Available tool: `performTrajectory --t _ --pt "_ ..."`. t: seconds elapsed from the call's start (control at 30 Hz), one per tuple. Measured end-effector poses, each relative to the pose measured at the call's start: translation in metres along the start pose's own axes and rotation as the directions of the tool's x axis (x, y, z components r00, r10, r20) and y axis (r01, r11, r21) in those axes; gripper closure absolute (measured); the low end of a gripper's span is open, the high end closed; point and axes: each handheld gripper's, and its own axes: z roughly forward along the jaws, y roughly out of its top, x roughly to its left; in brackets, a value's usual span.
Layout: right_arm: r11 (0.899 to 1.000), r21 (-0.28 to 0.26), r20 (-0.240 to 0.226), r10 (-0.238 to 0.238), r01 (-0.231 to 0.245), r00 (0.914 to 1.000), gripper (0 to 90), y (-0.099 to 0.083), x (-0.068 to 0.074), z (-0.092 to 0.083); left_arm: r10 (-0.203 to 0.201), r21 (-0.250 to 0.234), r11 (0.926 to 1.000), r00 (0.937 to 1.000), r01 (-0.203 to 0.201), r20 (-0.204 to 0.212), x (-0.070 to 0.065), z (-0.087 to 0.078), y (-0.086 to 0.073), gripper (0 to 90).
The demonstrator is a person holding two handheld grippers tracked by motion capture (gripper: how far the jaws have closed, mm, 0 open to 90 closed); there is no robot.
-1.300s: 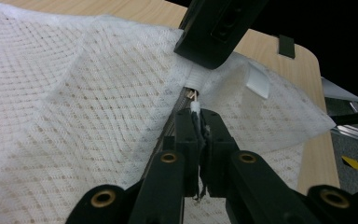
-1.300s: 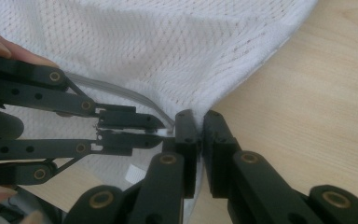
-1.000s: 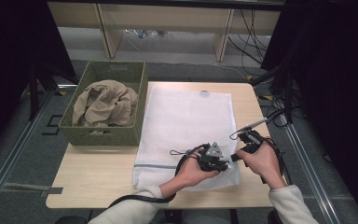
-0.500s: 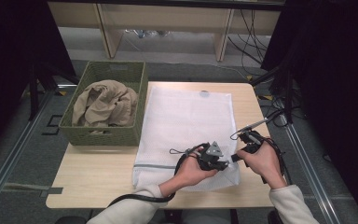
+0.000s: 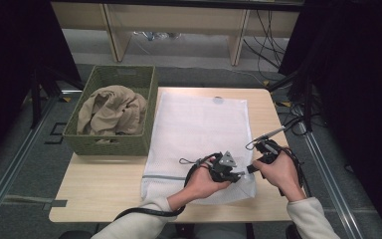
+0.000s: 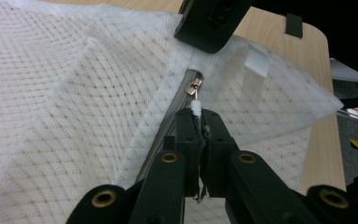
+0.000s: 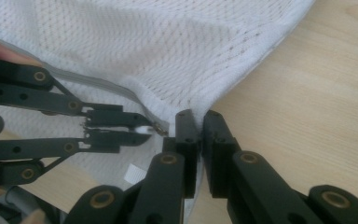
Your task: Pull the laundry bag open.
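Pinching the white zipper pull (image 6: 195,108), left gripper (image 6: 199,114) fingers closed, right gripper (image 7: 196,116) fingers clamping mesh bag (image 7: 182,51) corner beside it.

my left gripper (image 5: 238,174) and right gripper (image 5: 254,168) meet nose to nose over the near right corner of the white mesh laundry bag (image 5: 201,129), which lies flat on the wooden worktop (image 5: 99,191). a grey zip band (image 5: 161,177) runs across the bag's near end. at the far left, a green woven basket (image 5: 110,144) holds crumpled beige cloth (image 5: 112,109). cables trail from both my hands.
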Motion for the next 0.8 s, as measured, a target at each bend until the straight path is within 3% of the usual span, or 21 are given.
performTrajectory --t 0.1,0.13,0.2,0.53,0.6,0.8 --pt "1.0 0.001 0.005 0.004 -0.004 1.0 86.5 -0.0002 -0.0008 -0.0004 -0.016 -0.002 0.9999 0.9999 0.016 0.001 -0.0002 -0.0009 -0.0014 86.7" --pt "0.999 0.017 0.012 0.043 -0.044 0.999 86.5 -0.0004 0.0024 -0.002 -0.013 0.002 0.9999 0.9999 0.013 -0.002 0.0003 -0.0018 -0.002 86.7" --pt "1.0 0.001 0.008 0.008 -0.008 0.9999 86.6 -0.0001 -0.0009 -0.0005 -0.009 0.002 1.0 1.0 0.009 -0.002 0.0005 -0.0026 -0.0024 86.7" --pt "1.0 0.001 0.013 0.008 -0.008 0.9999 86.6 -0.0003 -0.003 -0.0005 -0.01 0.016 0.9998 0.9998 0.01 -0.017 0.0008 -0.0041 -0.0035 86.7" --pt "0.998 0.017 0.021 0.056 -0.056 0.9982 86.6 -0.0007 -0.0014 -0.0018 -0.022 0.017 0.9996 0.9996 0.022 -0.016 0.0009 -0.0046 -0.0045 86.7" --pt "1.0 0.01 0.018 0.028 -0.029 0.9994 86.6 -0.0005 -0.0046 -0.0007 -0.021 0.02 0.9996 0.9995 0.021 -0.022 0.002 -0.0063 -0.0054 86.7"
